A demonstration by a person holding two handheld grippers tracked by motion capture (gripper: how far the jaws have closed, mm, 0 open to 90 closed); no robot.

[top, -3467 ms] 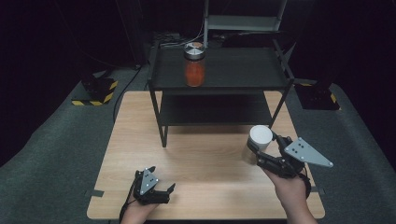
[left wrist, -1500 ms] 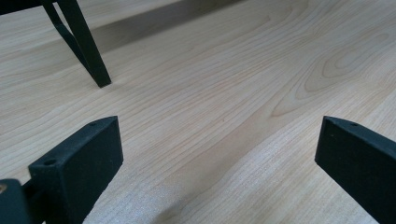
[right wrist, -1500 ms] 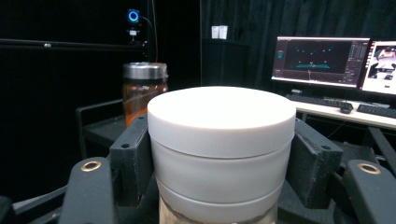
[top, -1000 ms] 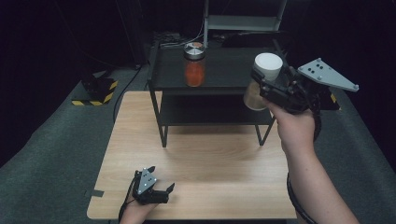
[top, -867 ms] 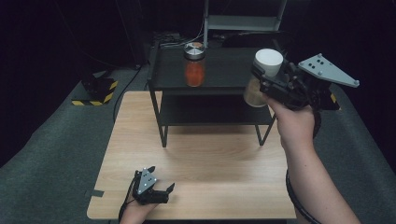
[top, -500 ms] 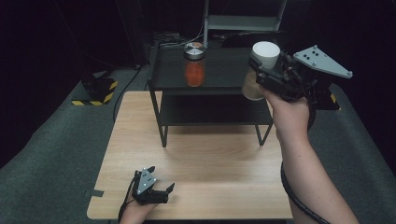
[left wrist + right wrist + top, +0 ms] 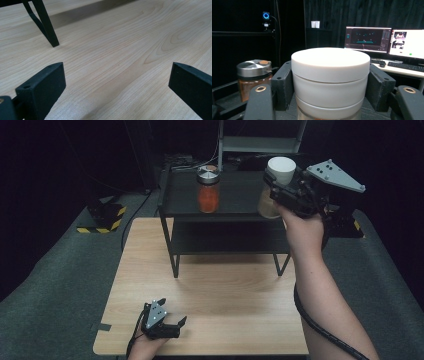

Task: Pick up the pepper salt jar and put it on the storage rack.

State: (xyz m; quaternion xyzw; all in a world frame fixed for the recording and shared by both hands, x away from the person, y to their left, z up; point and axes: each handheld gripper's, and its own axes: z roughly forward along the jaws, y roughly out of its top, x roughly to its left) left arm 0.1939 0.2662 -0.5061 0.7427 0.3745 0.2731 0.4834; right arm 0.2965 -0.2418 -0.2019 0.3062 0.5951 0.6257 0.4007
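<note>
R gripper (image 7: 280,187) has its jaws clamped on the white-lid jar (image 7: 280,170), one jaw each side of the lid/neck, as the right gripper view shows pretty clearly w/ the lid (image 7: 330,61) squeezed between both black blocks. Jar is upright, long axis vertical, held up at the right end of the rack's (image 7: 235,210) top shelf. From the high view I can't tell if the bottom is touching the shelf or hanging just above it.

The bit that matters imo: the jar is already in the jaws, so the coming move turns on jar vs shelf, not jaws vs jar. Shelf surface sits right under/behind the jar, so it looks like a straight drop down w/ the jar kept vertical. The other jar (image 7: 208,190), orange stuff inside w/ a metal lid, stands on the same shelf to the left, well apart, so no crowding there. In the right gripper view it shows at the left (image 7: 253,77), farther off.

L gripper (image 7: 160,320) is way off on the near left of the worktop (image 7: 225,295), resting low, jaws spread wide w/ nothing between them but bare wood in the left gripper view. R hand is obv the nearer one, L has no part in this.
</note>
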